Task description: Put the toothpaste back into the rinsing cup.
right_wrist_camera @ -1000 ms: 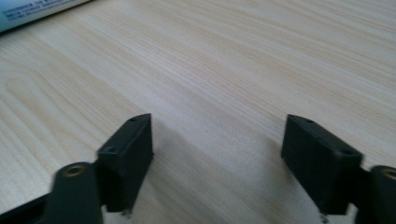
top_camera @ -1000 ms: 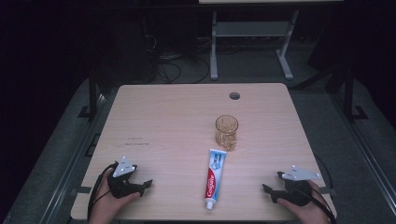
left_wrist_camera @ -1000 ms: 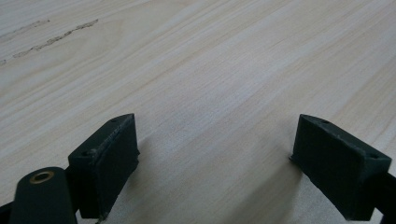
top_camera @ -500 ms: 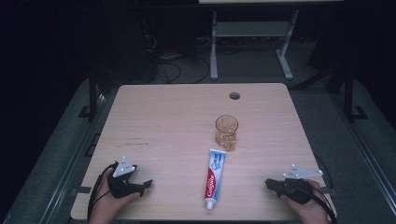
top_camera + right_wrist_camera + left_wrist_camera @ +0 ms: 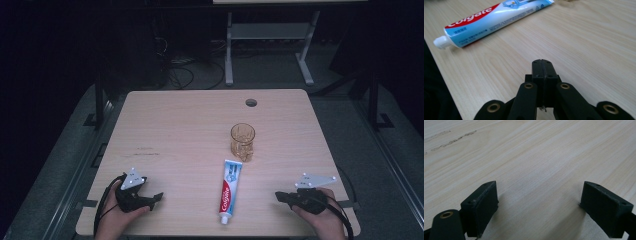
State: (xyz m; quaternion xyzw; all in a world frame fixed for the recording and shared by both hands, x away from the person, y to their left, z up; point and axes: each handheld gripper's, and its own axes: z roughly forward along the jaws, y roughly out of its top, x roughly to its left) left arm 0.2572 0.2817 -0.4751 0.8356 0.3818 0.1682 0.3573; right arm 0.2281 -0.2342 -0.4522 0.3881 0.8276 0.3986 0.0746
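A red, white and blue toothpaste tube (image 5: pixel 229 190) lies flat near the table's front edge, its cap toward the person. The same tube (image 5: pixel 491 19) crosses the upper left of the right gripper view. Just behind it stands an amber glass cup (image 5: pixel 242 142), upright. My left gripper (image 5: pixel 156 197) rests at the front left, held in a hand, its jaws wide apart over bare wood (image 5: pixel 539 195). My right gripper (image 5: pixel 279 196) sits at the front right, pointing left toward the tube; its jaws are pressed together with nothing between them (image 5: pixel 542 65).
The light wooden table (image 5: pixel 180 125) has a round cable hole (image 5: pixel 251 102) near its far edge. Faint dark marks (image 5: pixel 146 151) show on the left part. Beyond the table are dark floor, cables and a white desk frame (image 5: pixel 270 35).
The right gripper has shifted slightly left toward the toothpaste tube. The left gripper, the tube and the cup have stayed where they were.
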